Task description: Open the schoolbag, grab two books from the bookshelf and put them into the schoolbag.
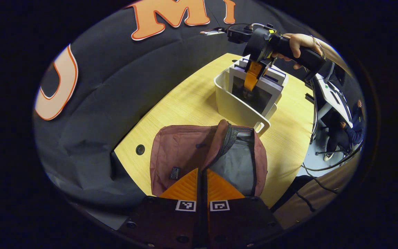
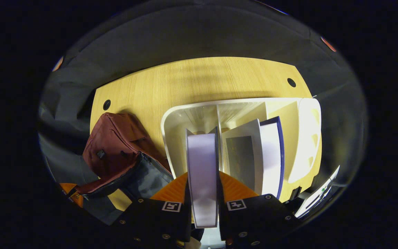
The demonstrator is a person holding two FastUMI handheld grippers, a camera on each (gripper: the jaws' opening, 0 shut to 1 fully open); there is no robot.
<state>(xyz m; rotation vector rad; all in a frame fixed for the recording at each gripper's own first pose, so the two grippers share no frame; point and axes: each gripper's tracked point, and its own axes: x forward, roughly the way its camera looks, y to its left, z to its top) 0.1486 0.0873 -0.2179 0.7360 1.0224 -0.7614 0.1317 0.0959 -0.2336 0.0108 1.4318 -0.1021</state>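
Tabletop (image 2: pixel 185 83): right tool (image 2: pixel 203 186) clamps a book (image 2: pixel 202 166); schoolbag (image 1: pixel 192 152) gapes open.

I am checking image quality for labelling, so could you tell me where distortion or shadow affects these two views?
Left gripper view: fisheye bends the table edges, and the bookshelf casts a soft shadow leftward. Right gripper view: the gripped book looms large and stretched, and the schoolbag sits dim at the curved margin.
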